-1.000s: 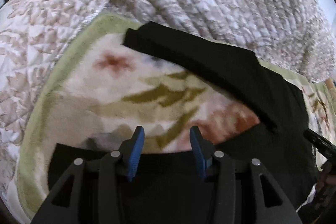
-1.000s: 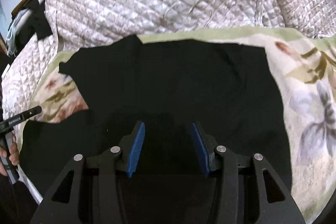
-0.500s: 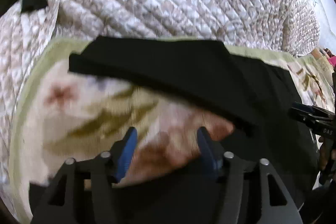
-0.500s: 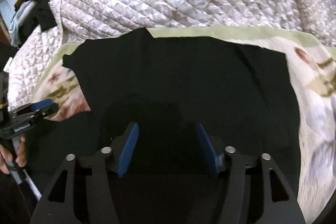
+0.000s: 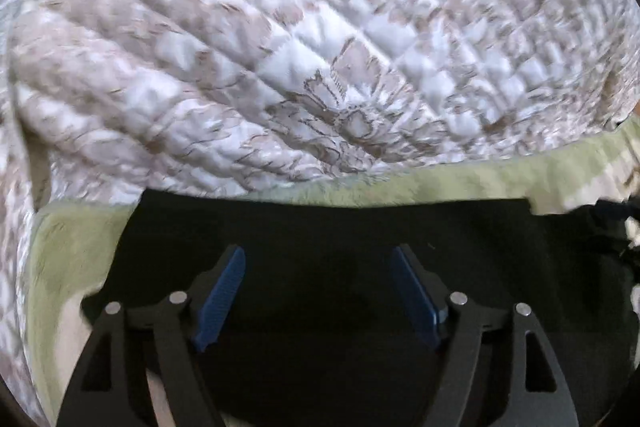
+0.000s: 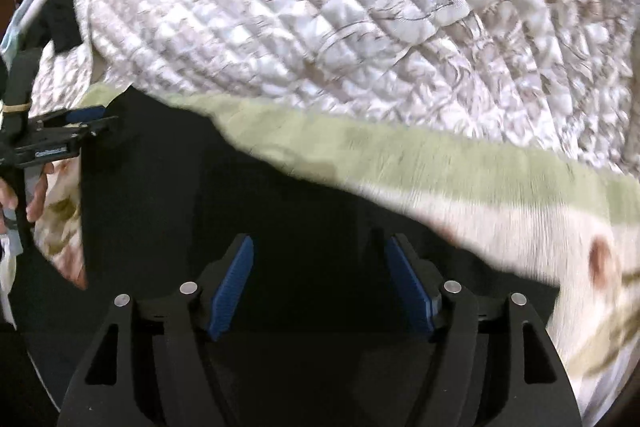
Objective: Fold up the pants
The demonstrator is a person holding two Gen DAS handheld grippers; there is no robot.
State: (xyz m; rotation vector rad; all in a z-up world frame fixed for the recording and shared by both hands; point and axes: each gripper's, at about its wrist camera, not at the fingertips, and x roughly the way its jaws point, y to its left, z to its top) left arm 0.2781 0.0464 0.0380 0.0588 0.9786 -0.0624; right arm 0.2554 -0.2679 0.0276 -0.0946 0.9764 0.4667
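Black pants (image 5: 320,227) lie flat on a floral blanket with a green border (image 5: 440,187). My left gripper (image 5: 318,259) is open and empty, low over the pants near their far edge. My right gripper (image 6: 320,247) is open and empty, over the black pants (image 6: 280,203) near their far edge. The left gripper also shows at the left edge of the right wrist view (image 6: 68,131), held by a hand.
A bulky quilted beige-and-white comforter (image 5: 320,47) rises just behind the blanket; it also fills the back of the right wrist view (image 6: 360,19). The blanket's floral part (image 6: 560,247) lies right of the pants. Dark clothing (image 6: 60,23) hangs at far left.
Both grippers have moved forward over the pants toward their far edge and the comforter. The left gripper has swung from over the bare blanket to over the black fabric. Both stay open.
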